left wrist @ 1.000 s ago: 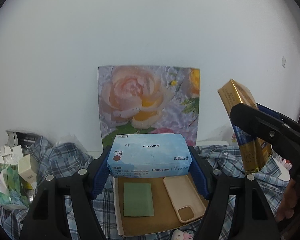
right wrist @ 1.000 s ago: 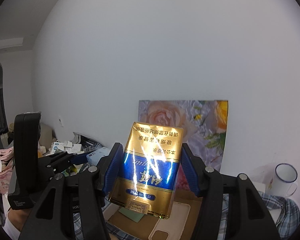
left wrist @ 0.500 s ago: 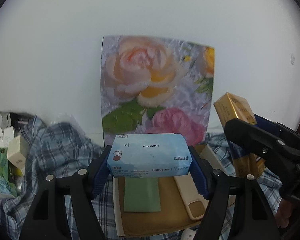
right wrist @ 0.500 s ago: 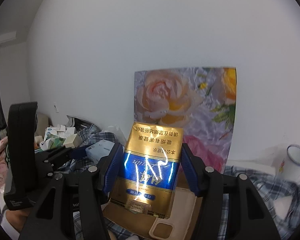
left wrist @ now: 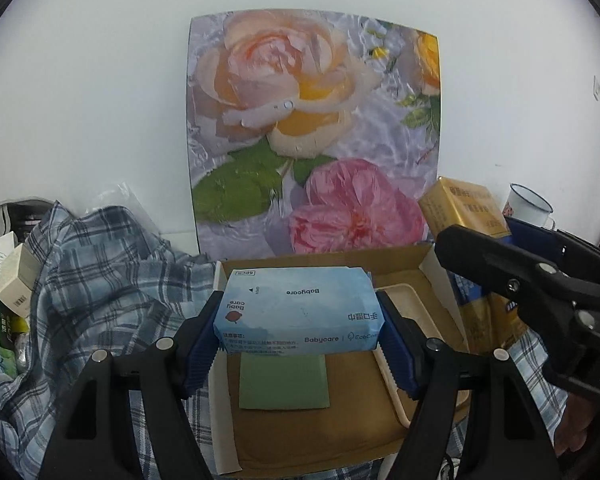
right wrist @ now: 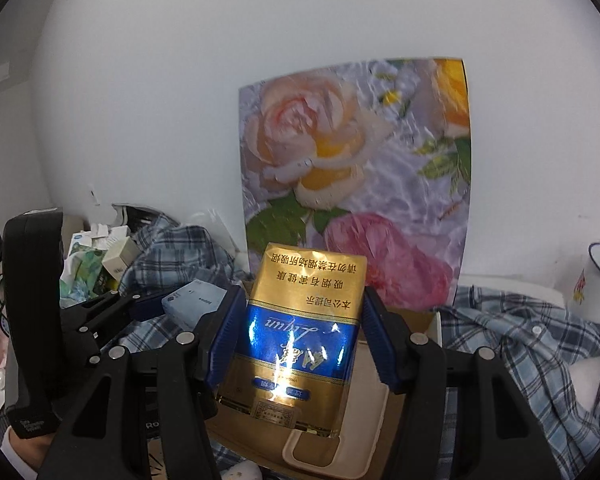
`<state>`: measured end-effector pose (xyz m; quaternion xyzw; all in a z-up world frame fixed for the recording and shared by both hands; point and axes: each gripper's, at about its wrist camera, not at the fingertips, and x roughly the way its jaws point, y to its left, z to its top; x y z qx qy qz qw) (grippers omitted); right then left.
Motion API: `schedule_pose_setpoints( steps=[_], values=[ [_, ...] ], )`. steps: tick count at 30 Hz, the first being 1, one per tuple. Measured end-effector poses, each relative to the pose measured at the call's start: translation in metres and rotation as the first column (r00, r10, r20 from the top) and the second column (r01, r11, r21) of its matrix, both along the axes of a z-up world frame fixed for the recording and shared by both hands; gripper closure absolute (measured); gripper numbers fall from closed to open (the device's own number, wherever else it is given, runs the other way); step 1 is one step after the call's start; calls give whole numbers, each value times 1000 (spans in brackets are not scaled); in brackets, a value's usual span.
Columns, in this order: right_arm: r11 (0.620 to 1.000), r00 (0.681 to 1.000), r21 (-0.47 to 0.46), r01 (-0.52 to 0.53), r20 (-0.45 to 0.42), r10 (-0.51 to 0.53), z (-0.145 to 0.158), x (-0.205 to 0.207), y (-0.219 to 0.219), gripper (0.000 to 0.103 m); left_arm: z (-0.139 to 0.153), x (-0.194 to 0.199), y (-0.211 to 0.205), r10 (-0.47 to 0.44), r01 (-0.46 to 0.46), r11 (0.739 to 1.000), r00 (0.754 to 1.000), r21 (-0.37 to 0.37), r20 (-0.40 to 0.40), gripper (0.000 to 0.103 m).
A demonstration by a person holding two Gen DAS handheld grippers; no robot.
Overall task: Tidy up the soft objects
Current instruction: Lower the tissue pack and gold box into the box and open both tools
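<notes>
Both hand-held grippers clenched: tissue pack (left wrist: 300, 312) | gold pack (right wrist: 300, 332) | tray (left wrist: 319, 436) holds phone case (left wrist: 411, 332)

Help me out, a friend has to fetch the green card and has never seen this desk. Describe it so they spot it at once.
Find the big rose picture leaning on the white wall; a shallow cardboard tray lies right before it. On the tray's brown floor, left of the beige phone case, lies the green card. It is the only flat, plain green rectangle there.
</notes>
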<state>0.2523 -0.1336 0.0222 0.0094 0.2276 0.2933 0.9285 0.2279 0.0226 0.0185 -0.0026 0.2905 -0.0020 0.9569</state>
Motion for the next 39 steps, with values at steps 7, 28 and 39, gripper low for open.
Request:
schedule_pose_setpoints(
  steps=[7, 28, 39],
  values=[
    [1000, 997, 4, -9, -79, 9, -17, 15, -1, 46, -16, 10, -2, -12, 13, 1000, 998, 9, -54, 29],
    [994, 971, -107, 32, -234, -56, -65, 43, 4, 29, -44, 24, 0, 25, -18, 999, 989, 44, -147, 0],
    [995, 966, -74, 71, -245, -88, -59, 45, -3, 5, -30, 17, -4, 44, -39, 997, 996, 61, -82, 0]
  ],
)
